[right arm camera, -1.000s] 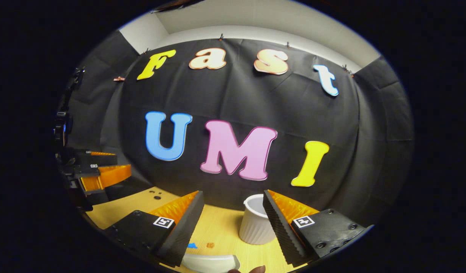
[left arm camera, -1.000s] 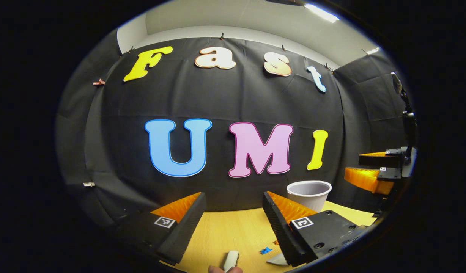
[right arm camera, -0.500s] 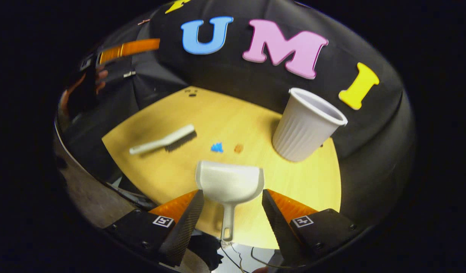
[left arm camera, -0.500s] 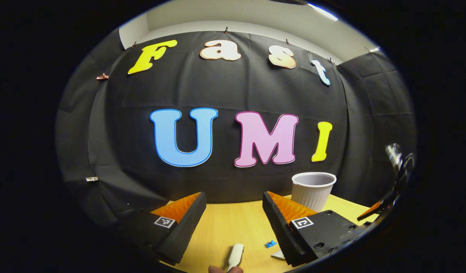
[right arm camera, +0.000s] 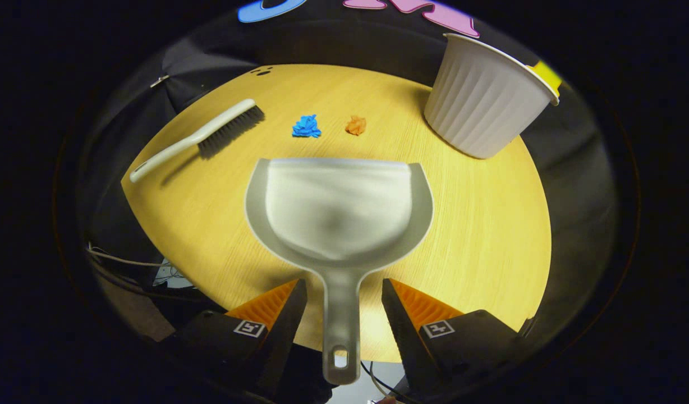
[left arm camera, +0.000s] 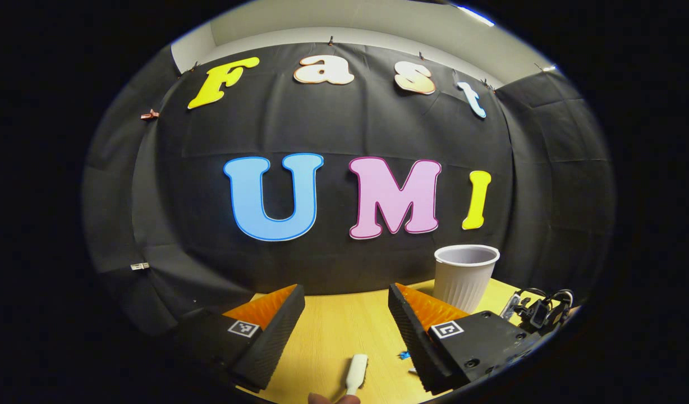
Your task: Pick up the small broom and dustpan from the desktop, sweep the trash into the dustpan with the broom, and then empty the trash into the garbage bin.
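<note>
A white dustpan (right arm camera: 339, 207) lies flat on the wooden table (right arm camera: 490, 235), mouth toward the trash. Its handle (right arm camera: 341, 325) runs back between the fingers of my right gripper (right arm camera: 343, 287), which is open and not touching it. The white small broom (right arm camera: 201, 137) lies at the far left, bristles down. A blue scrap (right arm camera: 306, 126) and an orange scrap (right arm camera: 356, 124) sit just beyond the dustpan's mouth. My left gripper (left arm camera: 346, 293) hovers open over the table (left arm camera: 333, 336), with the broom's handle tip (left arm camera: 356, 373) and the blue scrap (left arm camera: 403, 354) below it.
A white ribbed cup-shaped garbage bin (right arm camera: 485, 104) stands upright at the table's far right, also seen as the bin (left arm camera: 465, 275) past my left gripper's right finger. Cables hang below the table's near-left edge (right arm camera: 125, 261). A dark device with cables (left arm camera: 538, 311) sits low at right.
My right gripper has tipped down and moved in over the dustpan, so the handle now lies between its fingers. My left gripper has barely shifted.
</note>
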